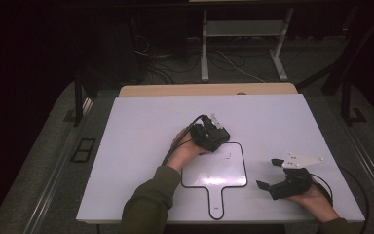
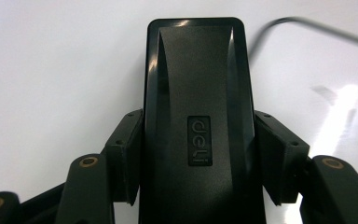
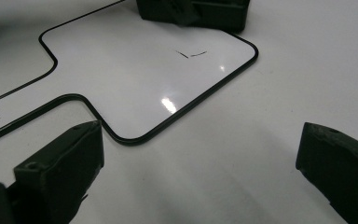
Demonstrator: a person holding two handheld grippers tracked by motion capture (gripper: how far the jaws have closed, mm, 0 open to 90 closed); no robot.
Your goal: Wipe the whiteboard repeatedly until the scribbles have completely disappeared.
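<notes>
Right tongs (image 1: 268, 174) sit near the worktop's near right corner, held in the person's right hand (image 1: 316, 197), jaws spread wide with nothing between them, pointing left toward the whiteboard. In the right gripper view the two black jaws stand well apart over bare white surface, just short of the board's black rim.

Small handled whiteboard (image 1: 219, 170) lies flat at the near middle of the worktop (image 1: 141, 122), handle toward the near edge, a small black pen mark (image 3: 191, 54) on its face.

Left tongs (image 1: 213, 138) are at the board's far left corner, pinching a black eraser (image 2: 196, 93); the left gripper view shows both pads pressed on its sides, "deli" logo on top, the eraser's far end over the white surface. Left hand (image 1: 185, 151) and green sleeve (image 1: 148, 204) reach in from the near edge.

Far edge: strip of bare wood (image 1: 209, 89).
</notes>
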